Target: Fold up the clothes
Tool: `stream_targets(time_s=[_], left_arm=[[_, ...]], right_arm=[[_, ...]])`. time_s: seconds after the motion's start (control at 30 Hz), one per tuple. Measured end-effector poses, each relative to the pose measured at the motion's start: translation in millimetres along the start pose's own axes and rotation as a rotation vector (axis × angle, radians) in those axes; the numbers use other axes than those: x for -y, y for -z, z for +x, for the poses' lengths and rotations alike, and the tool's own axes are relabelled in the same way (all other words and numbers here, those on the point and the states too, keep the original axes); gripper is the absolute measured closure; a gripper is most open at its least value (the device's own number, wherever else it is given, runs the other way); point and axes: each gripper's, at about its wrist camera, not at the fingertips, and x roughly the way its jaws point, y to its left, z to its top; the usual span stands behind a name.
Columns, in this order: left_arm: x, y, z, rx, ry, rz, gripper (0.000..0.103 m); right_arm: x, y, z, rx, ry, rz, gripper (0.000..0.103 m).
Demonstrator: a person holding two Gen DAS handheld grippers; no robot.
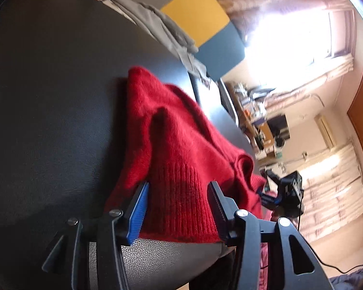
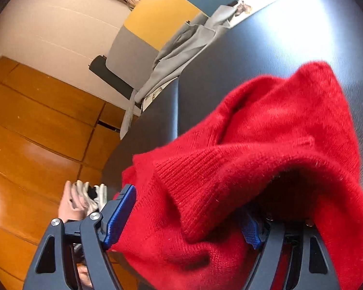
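A red knitted sweater point(image 1: 176, 145) lies bunched on the dark leather-like table top point(image 1: 48, 108), near its front edge. My left gripper point(image 1: 179, 207) is open, its blue-padded fingers point(image 1: 139, 207) standing wide on either side of the sweater's ribbed hem. In the right wrist view the sweater point(image 2: 266, 133) rises in a hump and drapes over the right finger. My right gripper point(image 2: 186, 222) is also open wide, with red cloth filling the gap between the pads point(image 2: 119, 217). The right gripper's black body point(image 1: 288, 193) shows beyond the sweater in the left wrist view.
A grey garment point(image 1: 162, 24) lies along the table's far edge, by a chair with yellow, blue and grey panels point(image 2: 162, 12). Wooden floor point(image 2: 36, 133) lies beside the table. A gloved hand point(image 2: 84, 200) shows by the right gripper. A black cable point(image 1: 338, 268) runs over the floor.
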Motion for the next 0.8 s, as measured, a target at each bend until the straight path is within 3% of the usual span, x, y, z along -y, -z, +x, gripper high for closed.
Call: stream_targets(time_s=[0.07,0.13,0.17,0.23,0.3,0.43,0.53,0.67,0.8], left_arm=[[1.2,1.2,9.7,-0.059,0.044,-0.007,0.056],[6.2,4.0,17.4,-0.098,0.100,0.002,0.074],[10.3,4.7,18.5,-0.100,0.105,0.017,0.088],[16.6,2.7,20.1,-0.098,0.143,0.014,0.087],[23.8,-6.3,16.6,-0.069,0.185,0.016,0.087],[44.8,-30.9,15.8,-0.034,0.265,0.033,0.087],[59.7,-56.5,24.0,-0.008,0.307,0.026,0.087],[60.9,-90.3,44.3,0.044,0.278,-0.043,0.087],[51.4,-113.3,70.8,0.058,0.200,-0.125,0.074]], right_arm=[[3.1,0.6,0.4,-0.011,0.007,0.009,0.026],[4.2,-0.3,1.4,-0.020,0.041,0.005,0.041],[3.5,-0.9,1.6,-0.021,0.059,-0.007,0.046],[1.2,-2.7,1.7,-0.017,0.087,-0.031,0.061],[-0.4,-6.6,-2.1,0.005,0.081,-0.034,0.066],[2.3,-19.7,-19.0,0.080,-0.003,0.016,0.067],[23.0,-34.9,-29.3,0.152,-0.090,0.134,0.065],[51.3,-51.7,-28.6,0.207,-0.072,0.237,0.052],[66.1,-58.6,-29.2,0.205,-0.059,0.273,0.047]])
